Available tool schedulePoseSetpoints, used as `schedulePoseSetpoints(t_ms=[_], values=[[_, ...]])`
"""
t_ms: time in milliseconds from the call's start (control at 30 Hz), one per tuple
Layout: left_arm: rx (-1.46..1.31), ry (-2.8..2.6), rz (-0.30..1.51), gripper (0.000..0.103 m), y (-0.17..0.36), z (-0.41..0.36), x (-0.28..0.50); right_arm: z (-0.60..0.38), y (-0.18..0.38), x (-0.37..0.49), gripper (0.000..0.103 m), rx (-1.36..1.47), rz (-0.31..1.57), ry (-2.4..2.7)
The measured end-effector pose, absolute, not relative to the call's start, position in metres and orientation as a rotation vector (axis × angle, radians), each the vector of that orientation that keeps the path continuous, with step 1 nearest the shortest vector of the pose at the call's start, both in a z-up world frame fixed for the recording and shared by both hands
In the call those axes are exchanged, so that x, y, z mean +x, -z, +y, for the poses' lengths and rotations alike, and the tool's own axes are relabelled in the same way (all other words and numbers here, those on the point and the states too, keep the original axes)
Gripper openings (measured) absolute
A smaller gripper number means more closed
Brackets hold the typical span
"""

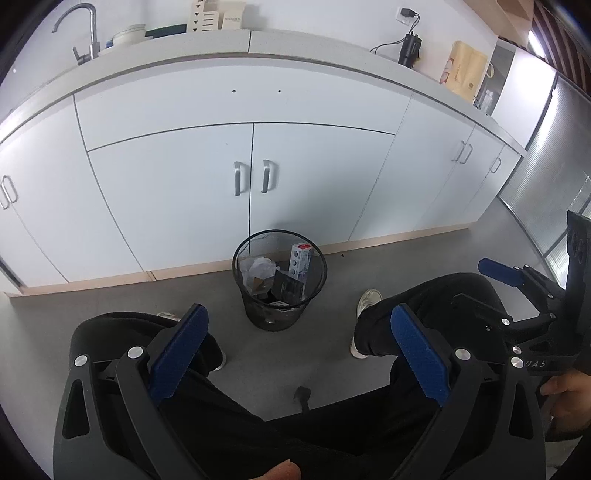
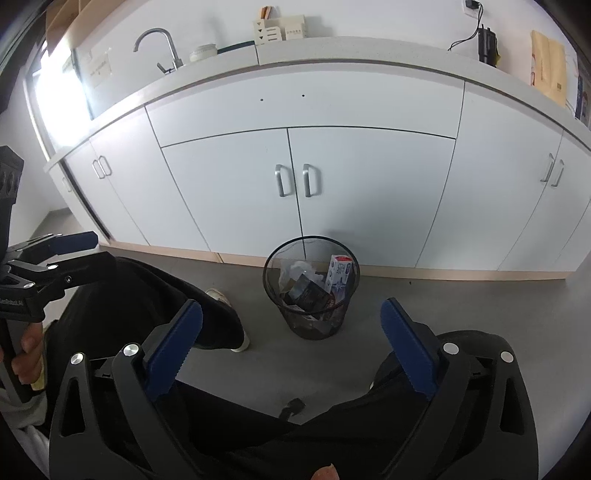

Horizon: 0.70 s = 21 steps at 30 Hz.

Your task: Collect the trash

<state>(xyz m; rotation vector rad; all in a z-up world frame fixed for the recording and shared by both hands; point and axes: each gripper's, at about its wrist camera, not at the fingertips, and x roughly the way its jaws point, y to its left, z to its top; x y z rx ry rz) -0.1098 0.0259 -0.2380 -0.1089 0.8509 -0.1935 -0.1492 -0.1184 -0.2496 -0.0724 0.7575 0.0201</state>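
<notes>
A black wire-mesh bin [image 1: 280,280] stands on the grey floor in front of white cabinets; it also shows in the right wrist view [image 2: 311,288]. Inside it are a white carton [image 1: 300,258] [image 2: 339,275], crumpled white plastic [image 1: 258,268] [image 2: 301,269] and a dark box [image 1: 287,287] [image 2: 308,290]. My left gripper [image 1: 299,321] is open and empty, held above the person's knees, short of the bin. My right gripper [image 2: 291,314] is open and empty, also short of the bin. Each gripper shows at the edge of the other's view: the right one [image 1: 517,280], the left one [image 2: 62,245].
The seated person's black-trousered legs and white shoes [image 1: 367,301] flank the bin. A small black object [image 1: 303,395] [image 2: 293,406] lies on the floor between the legs. White cabinet doors with metal handles [image 1: 251,177] stand behind. The counter holds a tap [image 1: 83,33], a black device [image 1: 408,50] and a paper bag [image 1: 463,70].
</notes>
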Motion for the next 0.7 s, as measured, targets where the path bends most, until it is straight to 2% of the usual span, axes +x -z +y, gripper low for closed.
schedulePoseSetpoints(t_ms=[700], values=[[-0.009,0.149,0.797,0.097,0.234,0.004,-0.133,-0.122,0.260,-0.165,0.098,-0.056,0.719,-0.054]])
